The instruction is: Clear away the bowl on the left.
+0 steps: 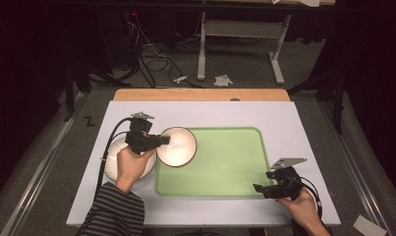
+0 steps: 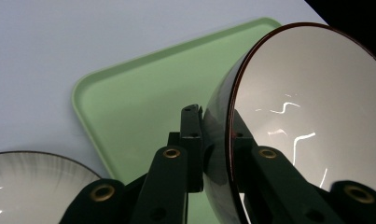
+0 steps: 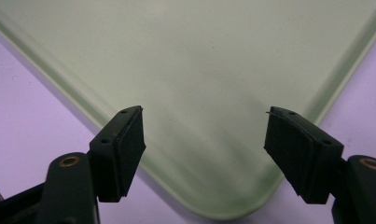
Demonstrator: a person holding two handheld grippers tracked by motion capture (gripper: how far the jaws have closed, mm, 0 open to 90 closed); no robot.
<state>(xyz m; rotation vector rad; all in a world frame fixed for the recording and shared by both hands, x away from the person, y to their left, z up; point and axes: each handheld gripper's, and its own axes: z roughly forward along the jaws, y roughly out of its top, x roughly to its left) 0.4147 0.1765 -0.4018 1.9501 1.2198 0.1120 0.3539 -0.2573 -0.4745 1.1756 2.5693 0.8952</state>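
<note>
Left gripper (image 1: pixel 165 140) clamped on the rim of a white, dark-rimmed bowl (image 1: pixel 178 146), held tilted above the left end of the pale green tray (image 1: pixel 235 169); right gripper (image 1: pixel 262 187), jaws apart, idles at the tray's near right corner.

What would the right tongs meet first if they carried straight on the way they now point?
Probably the green tray. In the right gripper view the right tongs stand open with the tray's rounded corner and bare floor straight ahead between them. Nothing lies between them and it, though how far off it sits is unclear.
</note>
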